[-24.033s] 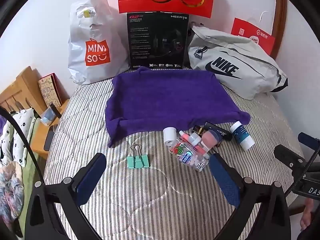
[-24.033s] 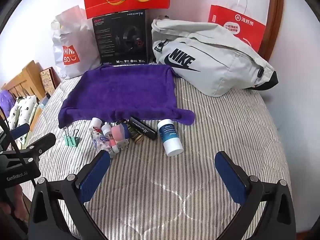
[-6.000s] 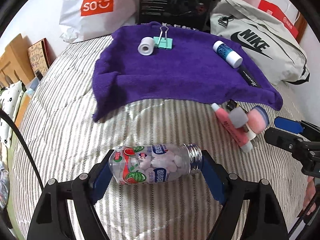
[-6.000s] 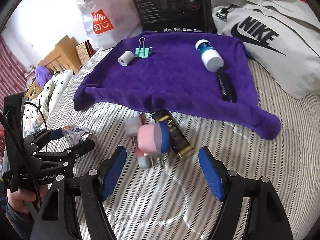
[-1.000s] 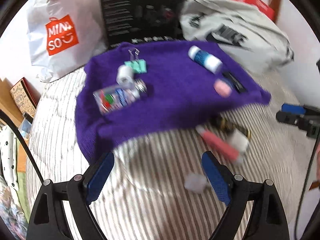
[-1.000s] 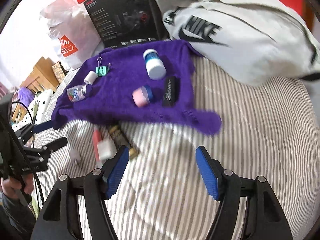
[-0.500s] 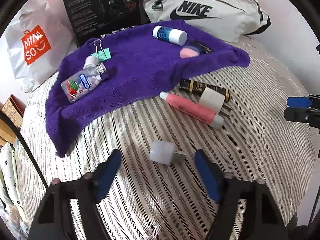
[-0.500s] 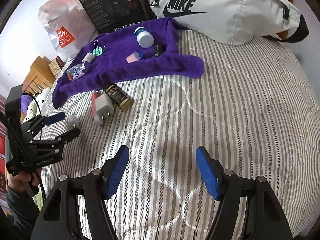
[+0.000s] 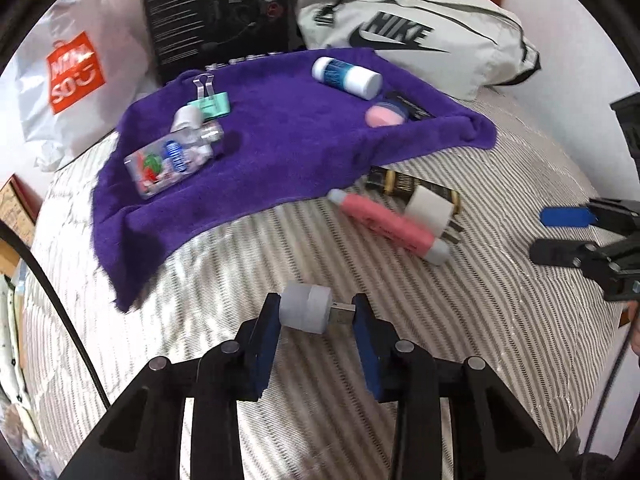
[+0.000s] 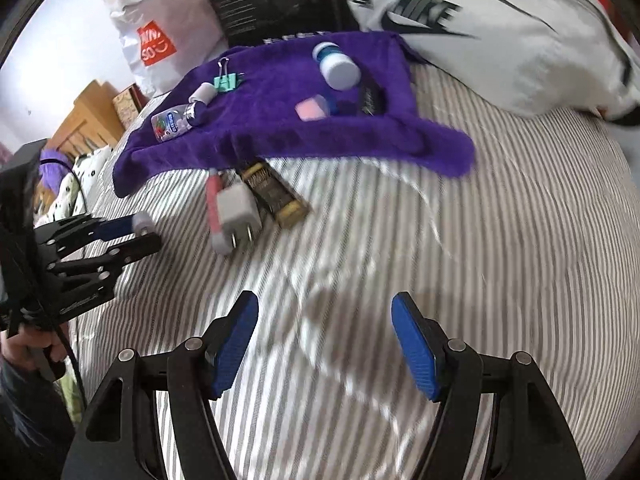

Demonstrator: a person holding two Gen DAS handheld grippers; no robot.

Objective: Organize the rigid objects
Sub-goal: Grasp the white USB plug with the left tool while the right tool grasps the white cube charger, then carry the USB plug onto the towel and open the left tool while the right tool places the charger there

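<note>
My left gripper (image 9: 316, 314) is shut on a small white USB plug (image 9: 306, 309), its metal tip against the right finger, just above the striped bedcover. From the right wrist view the same left gripper (image 10: 138, 232) sits at the left. A pink tube (image 9: 388, 229), a white charger (image 9: 430, 208) and a black-and-gold tube (image 10: 276, 194) lie on the cover beyond it. The purple towel (image 9: 280, 140) carries a candy bottle (image 9: 170, 162), a white roll (image 9: 186, 116), a green binder clip (image 9: 210, 102), a blue-white bottle (image 9: 346, 78), a pink-blue jar (image 9: 384, 114) and a black stick (image 10: 370, 98). My right gripper (image 10: 324, 340) stands open over bare cover.
A grey Nike bag (image 9: 420, 32), a black box (image 9: 216, 12) and a white Miniso bag (image 9: 76, 76) line the wall behind the towel. A wooden headboard (image 10: 88, 120) and bedding lie off the left side. A hand (image 10: 28, 344) holds the left gripper.
My left gripper has closed in on the white USB plug, which lay free between the open fingers half a second ago. The right gripper has swung closer to the bed.
</note>
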